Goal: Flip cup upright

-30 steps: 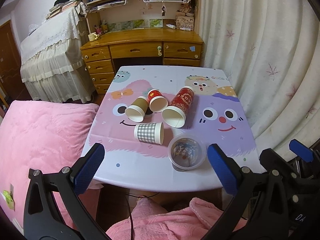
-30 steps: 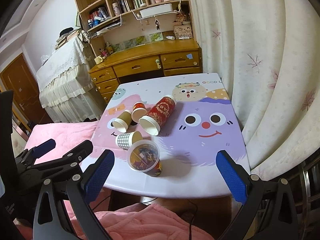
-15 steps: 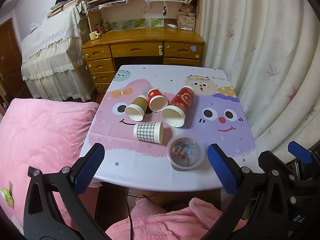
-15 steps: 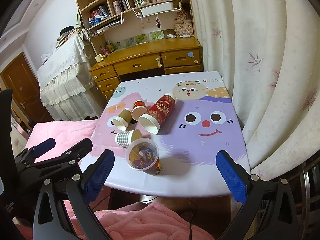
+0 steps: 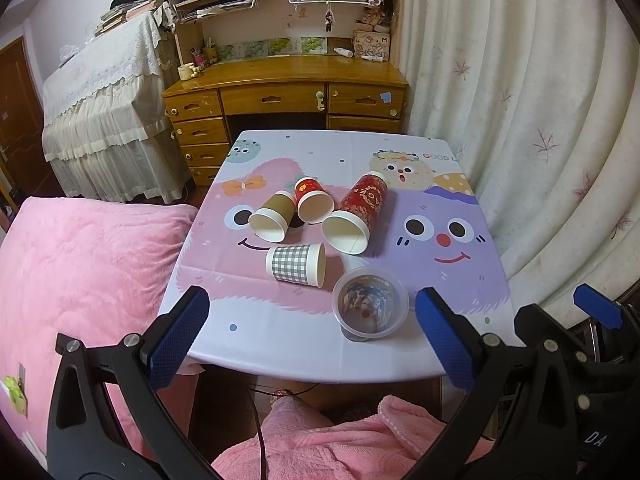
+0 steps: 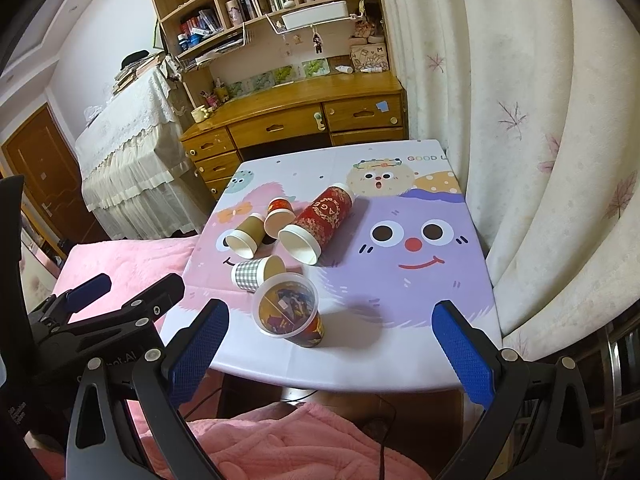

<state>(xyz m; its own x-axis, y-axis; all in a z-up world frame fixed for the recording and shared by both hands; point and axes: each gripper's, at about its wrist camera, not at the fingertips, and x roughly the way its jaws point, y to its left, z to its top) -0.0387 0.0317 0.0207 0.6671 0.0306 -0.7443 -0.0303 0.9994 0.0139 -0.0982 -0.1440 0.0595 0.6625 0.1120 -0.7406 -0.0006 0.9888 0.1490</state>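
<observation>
Several paper cups lie on their sides on the cartoon-print table (image 5: 280, 320): a tall red cup (image 5: 356, 214) (image 6: 318, 220), a small red cup (image 5: 312, 200) (image 6: 278, 212), a brown cup (image 5: 272, 216) (image 6: 245, 234) and a grey checked cup (image 5: 296, 266) (image 6: 256, 272). A clear plastic cup with a colourful print (image 5: 370, 306) (image 6: 290, 310) stands upright near the front edge. My left gripper (image 5: 312, 336) is open and empty, held before the table's front edge. My right gripper (image 6: 332, 344) is open and empty, also in front of the table.
A pink blanket covers the bed (image 5: 80, 264) at the left and the person's lap (image 5: 320, 440) below. A curtain (image 5: 540, 120) hangs along the table's right side. A wooden desk with shelves (image 5: 288, 84) stands behind the table.
Both grippers have drifted slightly; the view of the table has shifted a little. The cups have not moved and both grippers stay open.
</observation>
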